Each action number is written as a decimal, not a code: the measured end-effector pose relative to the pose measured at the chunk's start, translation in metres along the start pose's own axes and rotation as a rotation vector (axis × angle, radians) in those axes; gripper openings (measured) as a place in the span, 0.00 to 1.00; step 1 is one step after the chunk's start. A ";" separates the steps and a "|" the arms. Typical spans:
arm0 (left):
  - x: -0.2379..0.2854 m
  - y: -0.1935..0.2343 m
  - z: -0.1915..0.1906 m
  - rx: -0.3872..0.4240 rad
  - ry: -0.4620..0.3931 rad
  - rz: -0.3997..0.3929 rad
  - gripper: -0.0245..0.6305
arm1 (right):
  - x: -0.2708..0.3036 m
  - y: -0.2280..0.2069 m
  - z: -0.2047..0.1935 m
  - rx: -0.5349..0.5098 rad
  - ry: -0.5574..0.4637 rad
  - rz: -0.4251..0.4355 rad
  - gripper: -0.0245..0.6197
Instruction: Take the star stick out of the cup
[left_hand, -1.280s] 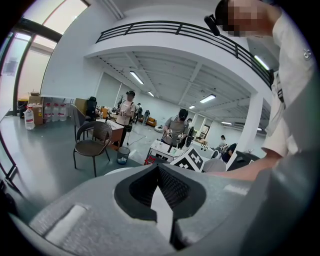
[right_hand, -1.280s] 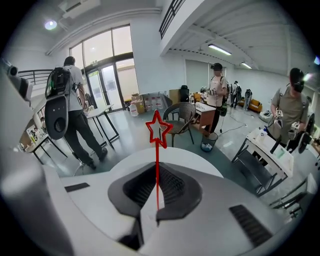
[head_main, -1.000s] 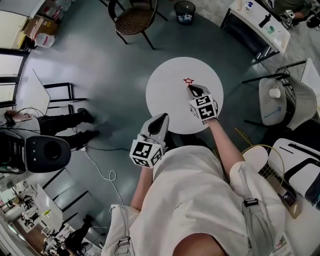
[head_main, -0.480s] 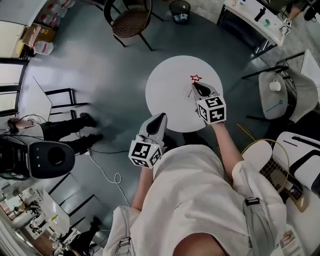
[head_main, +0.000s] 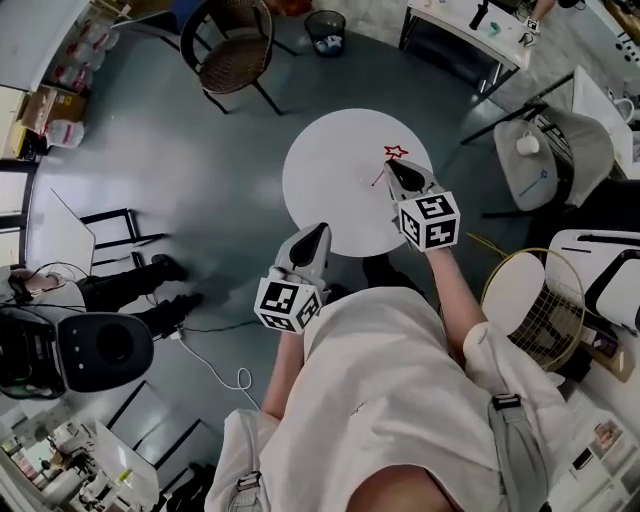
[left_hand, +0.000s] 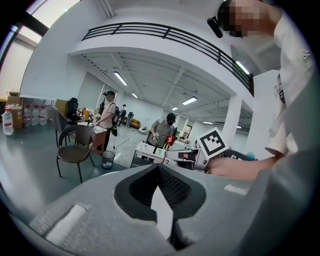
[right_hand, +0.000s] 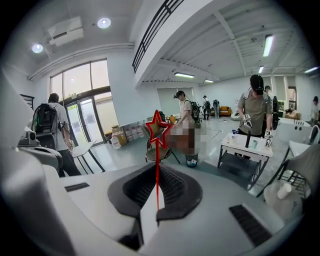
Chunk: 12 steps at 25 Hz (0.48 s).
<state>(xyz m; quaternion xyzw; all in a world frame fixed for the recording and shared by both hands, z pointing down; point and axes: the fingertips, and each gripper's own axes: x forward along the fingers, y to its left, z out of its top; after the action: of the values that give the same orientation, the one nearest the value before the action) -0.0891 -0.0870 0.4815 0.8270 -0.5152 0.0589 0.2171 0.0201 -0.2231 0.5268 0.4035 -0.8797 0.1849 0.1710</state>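
The red star stick (right_hand: 157, 167) is clamped between the closed jaws of the right gripper (head_main: 393, 168), with its star seen past the jaw tips, over the round white table (head_main: 320, 190). The left gripper (head_main: 318, 232) is held at the table's near edge, its jaws seen together and empty.

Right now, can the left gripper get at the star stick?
Probably yes. Only the round table lies between the left gripper and the star stick, whose star juts free beyond the right gripper. The left jaws, now shut, must open first.
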 end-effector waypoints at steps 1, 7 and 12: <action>-0.004 -0.001 -0.003 0.001 0.000 -0.010 0.05 | -0.005 0.004 0.000 -0.001 -0.007 -0.008 0.07; -0.038 -0.005 -0.018 0.002 -0.003 -0.049 0.05 | -0.042 0.040 -0.008 0.029 -0.038 -0.017 0.07; -0.075 0.001 -0.030 0.005 -0.004 -0.064 0.05 | -0.067 0.076 -0.026 0.078 -0.053 -0.023 0.07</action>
<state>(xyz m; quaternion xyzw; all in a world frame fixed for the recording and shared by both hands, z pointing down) -0.1210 -0.0130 0.4852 0.8437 -0.4889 0.0516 0.2156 0.0067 -0.1213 0.5055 0.4246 -0.8713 0.2064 0.1341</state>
